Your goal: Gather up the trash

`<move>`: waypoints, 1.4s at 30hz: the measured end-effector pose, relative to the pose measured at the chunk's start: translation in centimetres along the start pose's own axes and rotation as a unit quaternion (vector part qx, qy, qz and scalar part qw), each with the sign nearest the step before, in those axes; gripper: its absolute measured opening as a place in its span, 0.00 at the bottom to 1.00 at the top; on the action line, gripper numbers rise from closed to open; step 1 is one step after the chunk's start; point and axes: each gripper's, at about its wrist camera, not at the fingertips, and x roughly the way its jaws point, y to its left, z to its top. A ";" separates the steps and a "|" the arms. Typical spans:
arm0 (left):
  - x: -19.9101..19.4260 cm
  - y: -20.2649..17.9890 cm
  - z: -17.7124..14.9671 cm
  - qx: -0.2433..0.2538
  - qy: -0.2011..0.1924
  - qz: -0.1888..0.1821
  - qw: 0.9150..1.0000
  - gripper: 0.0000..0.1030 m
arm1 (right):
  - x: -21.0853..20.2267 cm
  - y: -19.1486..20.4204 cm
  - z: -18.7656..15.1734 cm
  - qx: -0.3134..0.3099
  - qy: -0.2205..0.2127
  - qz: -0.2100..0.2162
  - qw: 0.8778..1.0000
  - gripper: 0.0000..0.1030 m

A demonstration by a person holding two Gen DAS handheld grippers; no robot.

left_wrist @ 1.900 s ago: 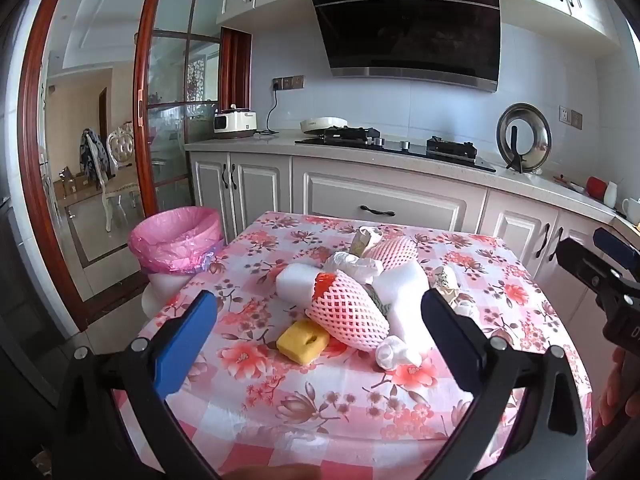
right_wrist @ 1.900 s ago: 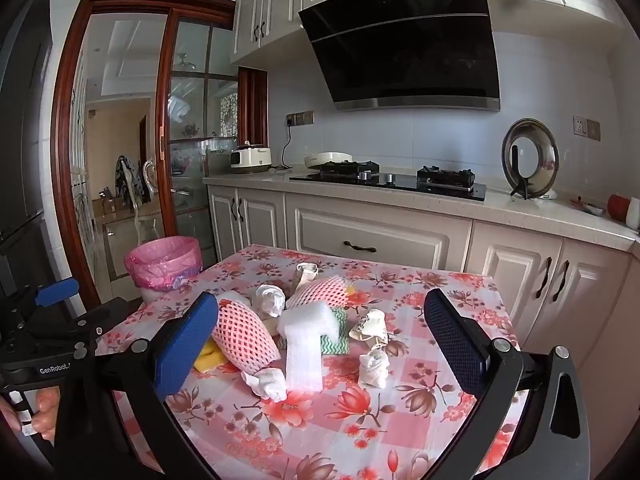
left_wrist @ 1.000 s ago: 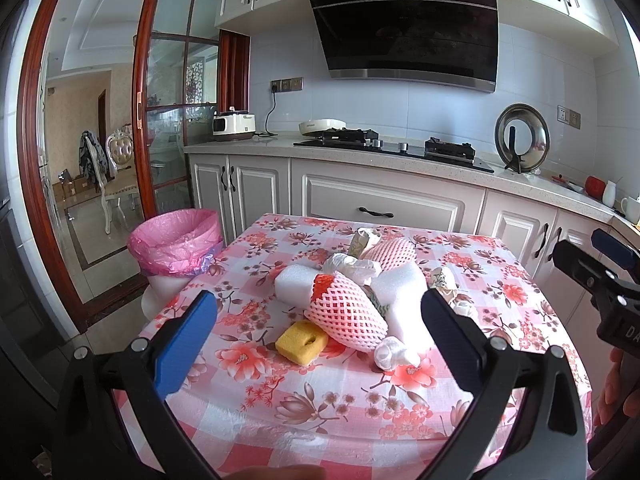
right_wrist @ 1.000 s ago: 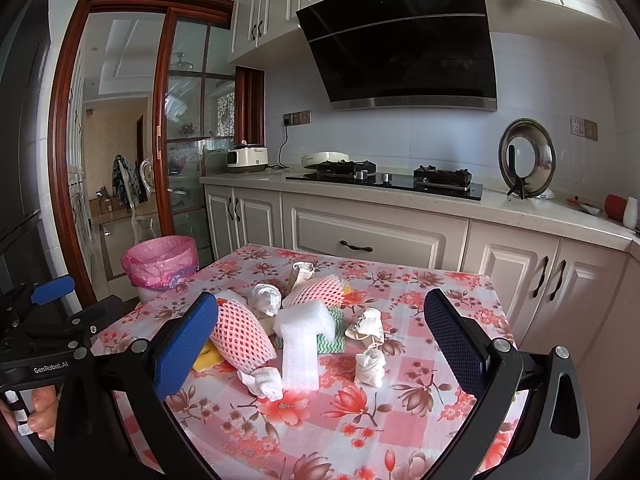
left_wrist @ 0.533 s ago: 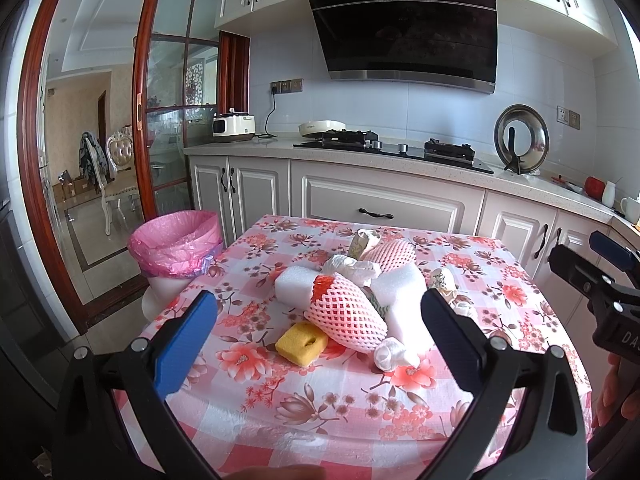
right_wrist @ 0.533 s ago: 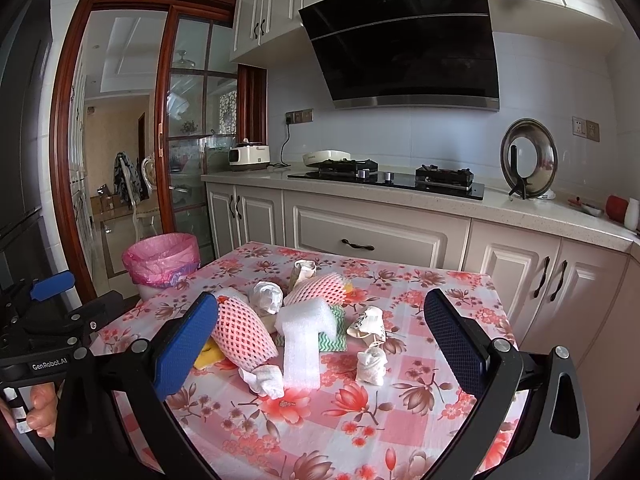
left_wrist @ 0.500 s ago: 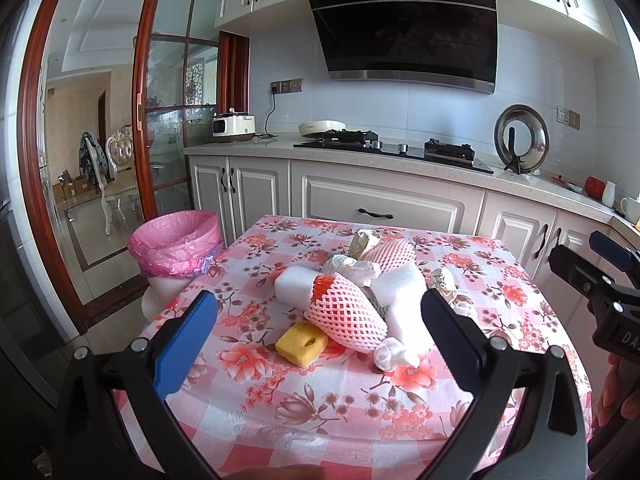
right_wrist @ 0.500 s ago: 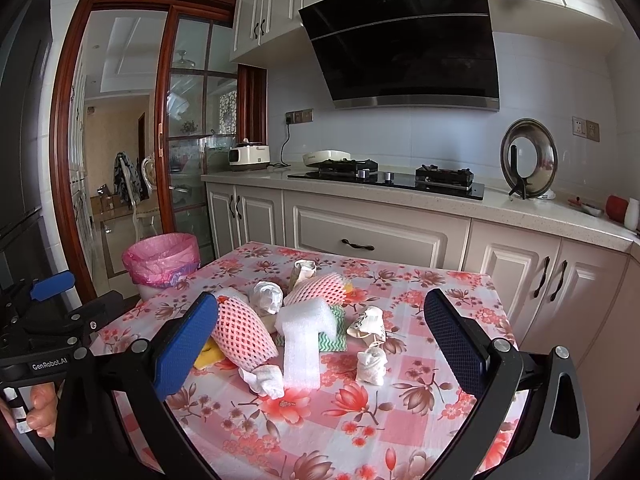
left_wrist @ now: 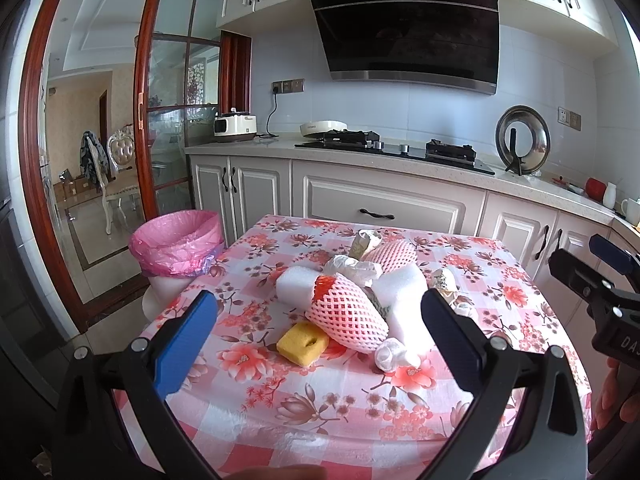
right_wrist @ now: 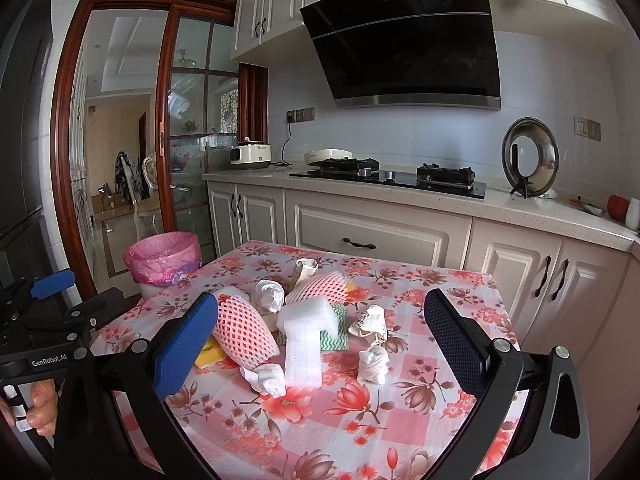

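Both claws, the left gripper (left_wrist: 320, 332) and the right gripper (right_wrist: 322, 340), hang spread wide and hold nothing. A pink net foam sleeve (left_wrist: 347, 311) lies on the flowery pink tablecloth (left_wrist: 304, 396), touching a yellow sponge (left_wrist: 303, 343) and white foam roll (right_wrist: 304, 344). A pink-bagged bin (left_wrist: 176, 249) stands beside the table. Nothing has moved.

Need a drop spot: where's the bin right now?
The pink-lined bin stands on the floor off the table's far left corner, by the glass door; both views show it at left.
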 end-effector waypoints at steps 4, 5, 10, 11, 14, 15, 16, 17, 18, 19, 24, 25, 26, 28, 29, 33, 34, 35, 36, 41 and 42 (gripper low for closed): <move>-0.1 -0.1 0.1 0.000 0.000 0.000 1.000 0.96 | 0.0 0.0 -0.1 0.000 0.000 0.000 1.000 0.94; -0.1 -0.2 0.1 0.000 -0.001 0.000 1.000 0.96 | 0.0 0.1 -0.1 0.000 0.000 0.000 1.000 0.94; 0.1 -0.2 0.2 0.000 -0.001 0.000 1.000 0.96 | 0.0 0.0 0.0 0.001 0.000 0.000 1.000 0.94; 0.1 -0.2 0.2 0.000 -0.001 0.000 1.000 0.96 | 0.0 0.0 0.0 0.001 0.000 0.000 1.000 0.94; 0.1 -0.2 0.2 0.000 -0.001 0.000 1.000 0.96 | 0.0 0.1 -0.1 0.000 0.001 -0.001 1.000 0.94; 0.1 -0.2 0.2 0.000 -0.001 0.000 1.000 0.96 | 0.1 0.1 -0.1 0.001 0.001 0.000 1.000 0.94; 0.1 -0.2 0.2 0.000 -0.001 0.000 1.000 0.96 | 0.1 0.1 -0.1 0.001 0.000 0.000 1.000 0.94; 0.1 -0.2 0.2 -0.001 -0.001 0.000 1.000 0.96 | 0.1 0.1 -0.1 0.001 0.001 0.000 1.000 0.94; 0.1 -0.2 0.2 0.000 -0.001 0.000 1.000 0.96 | 0.1 0.1 -0.1 0.000 0.001 0.000 1.000 0.94; 0.1 -0.2 0.2 0.000 -0.001 0.000 1.000 0.96 | 0.1 0.1 -0.1 -0.001 0.000 0.000 1.000 0.94; 0.1 -0.2 0.1 0.000 -0.001 0.000 1.000 0.96 | 0.1 0.0 0.0 0.001 0.000 0.000 1.000 0.94; 0.1 -0.2 0.2 0.000 -0.001 0.000 1.000 0.96 | 0.1 0.0 0.0 0.001 0.001 0.000 1.000 0.94; 0.1 -0.2 0.2 0.000 -0.001 0.000 1.000 0.96 | 0.1 0.1 -0.1 0.001 0.001 -0.001 1.000 0.94; 0.1 -0.2 0.1 0.000 -0.001 0.000 1.000 0.96 | 0.1 0.1 -0.1 0.002 0.002 0.000 1.000 0.94; 0.1 -0.2 0.1 0.000 -0.001 0.000 1.000 0.96 | 0.1 0.1 -0.1 0.002 0.001 0.000 1.000 0.94; 0.1 -0.2 0.1 0.000 -0.001 0.000 1.000 0.96 | 0.1 0.1 -0.1 0.000 0.002 -0.001 1.000 0.94; 0.1 -0.2 0.1 0.001 -0.001 0.000 1.000 0.96 | 0.1 0.2 -0.2 0.000 0.002 0.000 1.000 0.94; -0.1 0.2 0.2 0.001 0.000 0.000 1.000 0.96 | 0.1 0.2 -0.3 0.000 0.002 0.000 1.000 0.94; -0.1 0.2 0.2 0.000 0.000 0.000 1.000 0.96 | 0.2 0.2 -0.3 0.000 0.003 0.000 1.000 0.94; 0.2 0.5 0.0 -0.001 0.008 0.004 1.000 0.96 | 0.6 0.1 -1.0 0.003 0.008 0.003 1.000 0.94; 0.2 0.6 0.0 -0.002 0.009 0.003 1.000 0.96 | 0.7 0.0 -1.0 0.004 0.010 0.004 1.000 0.94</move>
